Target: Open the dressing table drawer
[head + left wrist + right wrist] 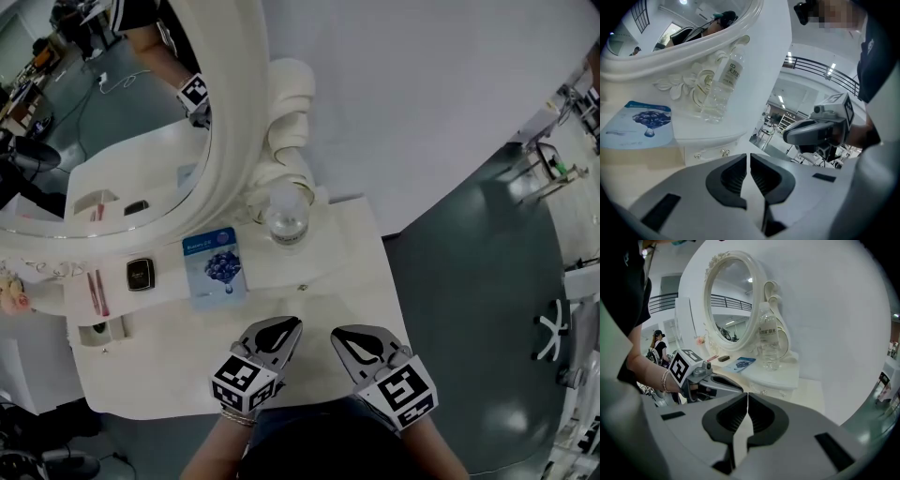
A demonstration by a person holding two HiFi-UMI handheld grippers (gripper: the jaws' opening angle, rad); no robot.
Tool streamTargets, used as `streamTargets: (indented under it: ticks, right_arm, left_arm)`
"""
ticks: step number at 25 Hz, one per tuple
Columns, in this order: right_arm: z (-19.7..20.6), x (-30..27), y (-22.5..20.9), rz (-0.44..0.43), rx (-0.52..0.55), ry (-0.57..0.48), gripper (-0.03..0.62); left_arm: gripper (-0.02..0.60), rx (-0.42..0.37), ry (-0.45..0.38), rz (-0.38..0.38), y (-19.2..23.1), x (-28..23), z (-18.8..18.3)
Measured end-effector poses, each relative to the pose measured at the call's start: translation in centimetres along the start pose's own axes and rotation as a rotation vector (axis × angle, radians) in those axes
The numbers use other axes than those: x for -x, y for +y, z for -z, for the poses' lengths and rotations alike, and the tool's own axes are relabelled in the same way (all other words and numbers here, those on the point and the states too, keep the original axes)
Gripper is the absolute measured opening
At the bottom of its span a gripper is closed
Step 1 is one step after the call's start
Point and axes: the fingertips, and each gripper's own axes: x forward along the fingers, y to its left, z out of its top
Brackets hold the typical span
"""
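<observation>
Left gripper (284,328), right gripper (345,337): both clenched, empty, lower middle of frame. Drawer knob (724,151) tiny; jaws may slip off. Hard tug could tip bottle (287,217) above.

Head view: from overhead, steeply down onto the dressing table (169,375), mirror (131,141) at 11 o'clock. Left and right gripper views: low and close off the table's front edge, facing the mirror. Shared by all three: water bottle (287,217), blue packet (214,267)
</observation>
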Motion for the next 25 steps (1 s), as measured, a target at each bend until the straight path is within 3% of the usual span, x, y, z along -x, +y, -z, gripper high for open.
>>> streamTargets:
  ticks: [11, 14, 25]
  right_arm:
    - [1.1, -1.0, 0.3, -0.017, -0.023, 0.046, 0.020]
    - [1.2, -1.0, 0.3, -0.010, -0.032, 0.056, 0.020]
    - [0.7, -1.3, -0.1, -0.011, -0.052, 0.054, 0.020]
  left_arm:
    - [0.023, 0.036, 0.031, -0.039, 3.1, -2.8, 1.0]
    - [0.097, 0.035, 0.040, -0.071, 3.8, -3.4, 1.5]
    - [0.153, 0.019, 0.006, -0.089, 4.9, -5.4, 0.9]
